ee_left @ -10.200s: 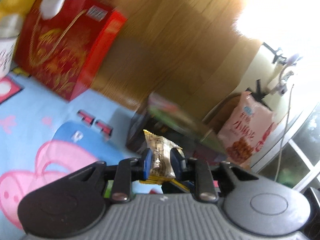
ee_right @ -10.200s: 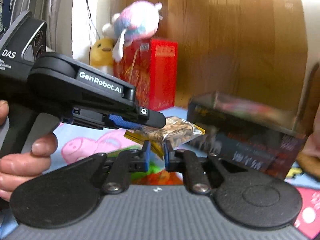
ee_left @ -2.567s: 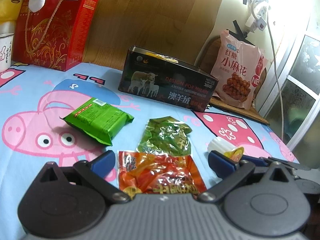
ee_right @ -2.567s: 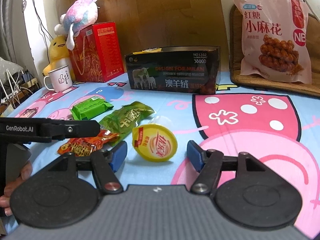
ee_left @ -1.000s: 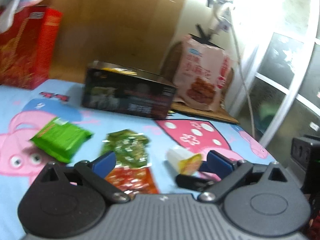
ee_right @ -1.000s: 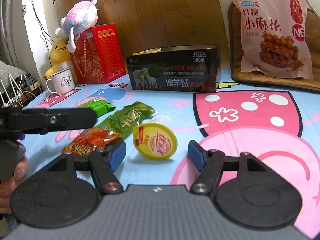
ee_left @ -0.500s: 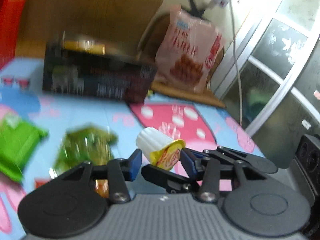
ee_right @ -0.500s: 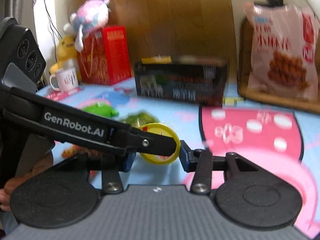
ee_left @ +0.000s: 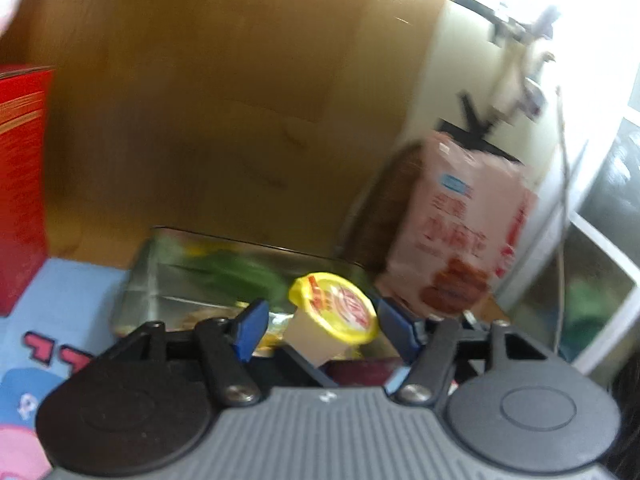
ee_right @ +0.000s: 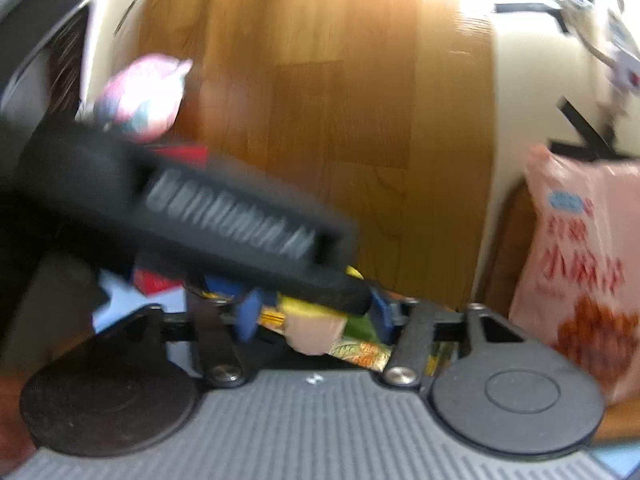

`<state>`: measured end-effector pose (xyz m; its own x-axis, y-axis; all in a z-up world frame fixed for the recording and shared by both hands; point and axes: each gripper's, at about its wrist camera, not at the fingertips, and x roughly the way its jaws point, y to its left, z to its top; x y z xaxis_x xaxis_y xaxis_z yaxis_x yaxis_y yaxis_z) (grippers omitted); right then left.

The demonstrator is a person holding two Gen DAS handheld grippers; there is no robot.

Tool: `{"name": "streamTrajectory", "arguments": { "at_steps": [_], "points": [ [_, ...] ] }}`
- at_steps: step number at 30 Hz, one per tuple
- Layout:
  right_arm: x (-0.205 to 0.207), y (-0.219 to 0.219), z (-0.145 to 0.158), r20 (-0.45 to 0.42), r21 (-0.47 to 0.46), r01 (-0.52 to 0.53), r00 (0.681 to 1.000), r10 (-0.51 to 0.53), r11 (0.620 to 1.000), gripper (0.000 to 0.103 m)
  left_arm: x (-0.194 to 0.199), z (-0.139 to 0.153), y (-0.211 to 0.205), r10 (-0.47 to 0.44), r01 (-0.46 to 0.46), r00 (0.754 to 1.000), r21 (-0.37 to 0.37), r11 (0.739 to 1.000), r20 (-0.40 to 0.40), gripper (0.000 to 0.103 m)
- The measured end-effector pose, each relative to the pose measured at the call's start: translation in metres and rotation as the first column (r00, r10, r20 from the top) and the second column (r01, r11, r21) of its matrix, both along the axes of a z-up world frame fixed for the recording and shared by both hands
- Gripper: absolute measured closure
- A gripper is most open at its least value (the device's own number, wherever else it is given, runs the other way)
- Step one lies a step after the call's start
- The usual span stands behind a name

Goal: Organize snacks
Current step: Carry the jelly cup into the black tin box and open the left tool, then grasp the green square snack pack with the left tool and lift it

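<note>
A small jelly cup with a yellow foil lid (ee_left: 332, 320) hangs over the open dark tin box (ee_left: 168, 280), which holds several snack packets. In the left wrist view the cup sits between the blue pads of my left gripper (ee_left: 320, 324), with gaps on both sides, so the jaws stand open. In the right wrist view the cup (ee_right: 316, 332) is pinched between the blue pads of my right gripper (ee_right: 314, 316). The left gripper's black body (ee_right: 224, 232) crosses in front, just above the cup. Both views are blurred by motion.
A pink bag of fried twists (ee_left: 464, 240) leans on the wall at the right, also visible in the right wrist view (ee_right: 584, 264). A red gift box (ee_left: 20, 208) stands at the left. A plush toy (ee_right: 140, 96) sits behind it. Blue cartoon cloth (ee_left: 52, 300) covers the table.
Both grippers lifted the jelly cup off the cloth and carried it back over the tin box. The left jaws, shut on the cup half a second ago, have since spread apart.
</note>
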<state>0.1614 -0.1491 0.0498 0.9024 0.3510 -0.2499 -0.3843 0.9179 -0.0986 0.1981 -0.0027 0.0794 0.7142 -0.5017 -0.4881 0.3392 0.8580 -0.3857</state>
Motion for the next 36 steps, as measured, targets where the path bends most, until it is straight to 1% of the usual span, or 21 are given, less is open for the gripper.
{"name": "streamTrajectory", "arguments": {
  "at_steps": [1,2,4,5,6,9,11,13,15,17,20,21,23,24,25,26,28,29,31,32,36],
  "points": [
    [-0.002,0.005,-0.002,0.001,-0.036,0.012,1.000,-0.012,0.999,0.039,-0.007,0.004,0.012,-0.002,0.003,1.000,-0.028,1.000,0.018,0.040],
    [-0.010,0.007,-0.003,0.012,-0.047,0.010,1.000,-0.010,0.999,0.039,-0.014,0.007,0.024,-0.006,0.008,0.999,-0.047,0.999,0.041,0.040],
    [-0.034,0.002,-0.004,0.048,-0.018,-0.022,0.999,0.023,1.000,0.035,-0.035,0.010,0.052,0.025,-0.020,0.997,-0.063,0.998,0.073,0.036],
    [-0.044,0.000,-0.005,0.045,0.003,-0.032,0.998,0.032,0.999,0.035,-0.043,0.010,0.062,0.050,-0.046,0.996,-0.064,0.997,0.068,0.036],
    [-0.051,-0.002,-0.005,0.020,0.029,-0.051,0.999,0.050,0.998,0.035,-0.050,0.007,0.075,0.082,-0.079,0.995,-0.063,0.995,0.047,0.036],
    [-0.061,-0.005,-0.014,-0.139,0.123,-0.122,0.981,0.138,0.985,0.036,-0.069,-0.012,0.108,0.158,-0.161,0.987,-0.096,0.982,-0.035,0.036],
    [-0.059,-0.002,-0.019,-0.242,0.169,-0.144,0.953,0.182,0.975,0.036,-0.085,-0.029,0.125,0.199,-0.209,0.976,-0.124,0.970,-0.088,0.036],
    [-0.049,0.000,-0.020,-0.334,0.236,-0.155,0.914,0.229,0.959,0.042,-0.098,-0.042,0.136,0.223,-0.243,0.964,-0.144,0.959,-0.144,0.036],
    [-0.044,0.004,-0.019,-0.395,0.296,-0.146,0.881,0.260,0.944,0.043,-0.108,-0.053,0.144,0.234,-0.267,0.954,-0.173,0.948,-0.188,0.036],
    [-0.029,0.008,-0.016,-0.441,0.342,-0.140,0.849,0.291,0.929,0.045,-0.117,-0.059,0.151,0.241,-0.283,0.947,-0.197,0.939,-0.213,0.036],
    [-0.014,0.022,-0.021,-0.509,0.355,-0.136,0.802,0.313,0.925,0.045,-0.114,-0.065,0.152,0.277,-0.321,0.932,-0.180,0.930,-0.232,0.036],
    [-0.009,0.028,-0.025,-0.539,0.362,-0.125,0.781,0.316,0.924,0.046,-0.112,-0.069,0.153,0.284,-0.332,0.926,-0.173,0.927,-0.249,0.036],
    [-0.006,0.031,-0.036,-0.587,0.393,-0.099,0.738,0.332,0.914,0.050,-0.110,-0.075,0.153,0.291,-0.344,0.916,-0.167,0.924,-0.276,0.036],
    [-0.006,0.033,-0.040,-0.603,0.407,-0.088,0.722,0.340,0.909,0.055,-0.110,-0.078,0.152,0.295,-0.349,0.913,-0.162,0.923,-0.283,0.038],
    [-0.008,0.032,-0.043,-0.615,0.420,-0.080,0.707,0.348,0.904,0.055,-0.112,-0.081,0.151,0.297,-0.351,0.910,-0.157,0.923,-0.288,0.039],
    [-0.010,0.033,-0.045,-0.613,0.435,-0.075,0.706,0.356,0.897,0.055,-0.114,-0.082,0.149,0.300,-0.350,0.913,-0.155,0.924,-0.275,0.041],
    [-0.013,0.036,-0.045,-0.610,0.454,-0.085,0.697,0.378,0.887,0.056,-0.116,-0.086,0.147,0.277,-0.330,0.919,-0.164,0.929,-0.282,0.060],
    [-0.013,0.039,-0.043,-0.611,0.457,-0.090,0.691,0.386,0.885,0.057,-0.115,-0.088,0.147,0.264,-0.323,0.920,-0.178,0.929,-0.291,0.060],
    [-0.020,0.043,-0.041,-0.617,0.452,-0.104,0.681,0.395,0.886,0.070,-0.115,-0.087,0.145,0.278,-0.335,0.917,-0.174,0.926,-0.287,0.062],
    [-0.022,0.046,-0.040,-0.619,0.446,-0.107,0.680,0.393,0.889,0.071,-0.115,-0.087,0.144,0.280,-0.337,0.916,-0.171,0.926,-0.288,0.062],
    [-0.031,0.045,-0.035,-0.607,0.417,-0.106,0.706,0.363,0.903,0.074,-0.113,-0.084,0.140,0.258,-0.324,0.917,-0.192,0.926,-0.304,0.064]
  ]
}}
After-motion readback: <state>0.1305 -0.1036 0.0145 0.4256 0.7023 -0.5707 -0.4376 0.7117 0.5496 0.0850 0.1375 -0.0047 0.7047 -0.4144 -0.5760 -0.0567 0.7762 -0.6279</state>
